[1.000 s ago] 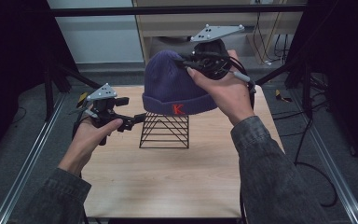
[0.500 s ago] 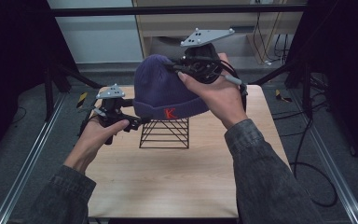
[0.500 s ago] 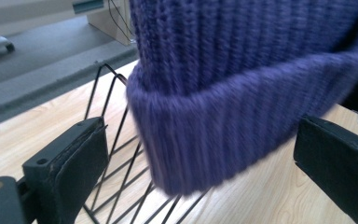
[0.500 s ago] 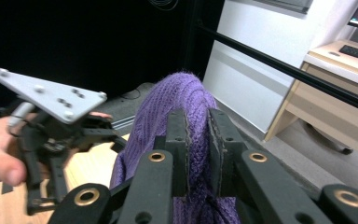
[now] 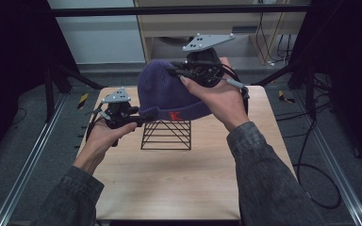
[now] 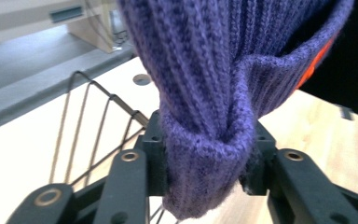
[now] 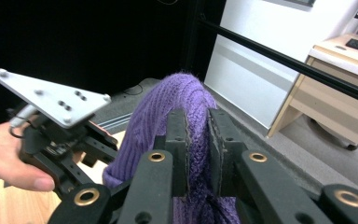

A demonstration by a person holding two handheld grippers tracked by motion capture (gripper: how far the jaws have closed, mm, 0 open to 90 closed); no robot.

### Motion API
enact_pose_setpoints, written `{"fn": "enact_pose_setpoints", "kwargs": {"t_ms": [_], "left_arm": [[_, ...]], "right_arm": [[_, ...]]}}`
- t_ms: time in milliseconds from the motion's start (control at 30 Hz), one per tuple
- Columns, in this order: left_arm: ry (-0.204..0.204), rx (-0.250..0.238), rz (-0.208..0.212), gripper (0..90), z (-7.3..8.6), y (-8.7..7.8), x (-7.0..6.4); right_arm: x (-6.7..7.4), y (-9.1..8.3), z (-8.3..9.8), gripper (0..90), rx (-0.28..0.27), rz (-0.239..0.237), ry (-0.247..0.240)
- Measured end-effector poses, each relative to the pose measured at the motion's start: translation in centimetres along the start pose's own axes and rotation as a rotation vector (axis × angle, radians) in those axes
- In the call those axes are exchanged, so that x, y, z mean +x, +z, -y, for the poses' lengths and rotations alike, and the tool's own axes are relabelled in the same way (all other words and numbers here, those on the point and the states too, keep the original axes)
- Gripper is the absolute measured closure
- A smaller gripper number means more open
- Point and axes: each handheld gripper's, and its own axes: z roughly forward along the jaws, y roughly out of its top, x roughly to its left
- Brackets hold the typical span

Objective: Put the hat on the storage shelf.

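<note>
Beanie (image 5: 169, 94), purple knit with an orange letter on its folded cuff, hangs in the air above the tabletop (image 5: 184, 179), stretched between my two tongs. It sits over the black wire rack (image 5: 166, 135), which stands upright on the tabletop near the far middle; I cannot tell whether the cuff touches the top of the rack.

Left tongs (image 5: 139, 120): positioned at the left end of the cuff, held in my left hand (image 5: 104, 136). The jaws have just been closing, with the cuff between them. In the left gripper view the left tongs (image 6: 205, 163) now pinch a bunched fold of the cuff, and the knit bulges out above and below the pads. State: clamped on the beanie (image 6: 242, 60). The wire rack (image 6: 93, 130) lies just behind the jaws in that view.

Right tongs (image 5: 176, 70): positioned at the crown of the beanie, higher than the left tongs and farther from me, held in my right hand (image 5: 221, 99). In the right gripper view the right tongs (image 7: 197, 154) have both pads pressed flat on a ridge of knit, with the fabric rising above the jaw tips. State: clamped on the beanie (image 7: 154, 116).

Both forearms come in from the near edge of the tabletop, in grey sleeves. The right gripper view also takes in the left tongs (image 7: 98, 144) beside the beanie.
</note>
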Motion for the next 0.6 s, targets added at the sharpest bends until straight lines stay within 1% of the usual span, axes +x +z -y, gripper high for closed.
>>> {"fn": "enact_pose_setpoints", "kwargs": {"t_ms": [33,67,100,133,167,267,300,400,433,467,500,600], "left_arm": [[0.003,-0.001,-0.032,65.1,-0.1,-0.2,0.0],[0.003,-0.001,-0.032,65.8,-0.1,-0.2,0.0],[-0.001,-0.005,-0.048,65.8,-0.1,-0.3,0.1],[0.001,-0.005,-0.079,66.6,-0.2,-0.4,0.1],[0.001,-0.005,-0.079,66.9,-0.2,-0.4,0.1],[0.012,-0.002,-0.104,67.0,-0.3,-0.6,0.1],[0.016,-0.001,-0.125,67.0,-0.5,-0.7,0.0],[0.007,-0.011,-0.143,67.2,-0.6,-0.8,-0.1],[0.010,-0.006,-0.158,67.3,-0.7,-0.9,-0.1],[0.012,-0.003,-0.182,67.4,-0.8,-0.9,-0.1],[0.012,-0.003,-0.182,67.4,-0.8,-0.9,-0.1],[0.017,-0.001,-0.209,67.6,-0.9,-1.1,0.0]], "right_arm": [[-0.4,0.1,0.3,79.8,0.006,0.008,0.006],[-0.6,0.2,0.5,79.8,0.012,0.011,0.011],[-0.6,0.2,0.5,79.8,0.012,0.011,0.011],[-0.9,0.3,0.7,79.7,0.021,0.017,0.014],[-1.0,0.3,0.8,79.7,0.022,0.018,0.016],[-1.1,0.3,0.7,79.7,0.022,0.022,0.017],[-1.1,0.4,0.7,79.6,0.023,0.026,0.016],[-1.2,0.5,0.7,79.6,0.026,0.033,0.013],[-1.3,0.6,0.6,79.6,0.027,0.037,0.015],[-1.6,0.8,0.7,79.6,0.027,0.040,0.017],[-1.6,0.8,0.7,79.6,0.027,0.040,0.017],[-1.7,1.2,0.8,79.6,0.030,0.043,0.021]]}}
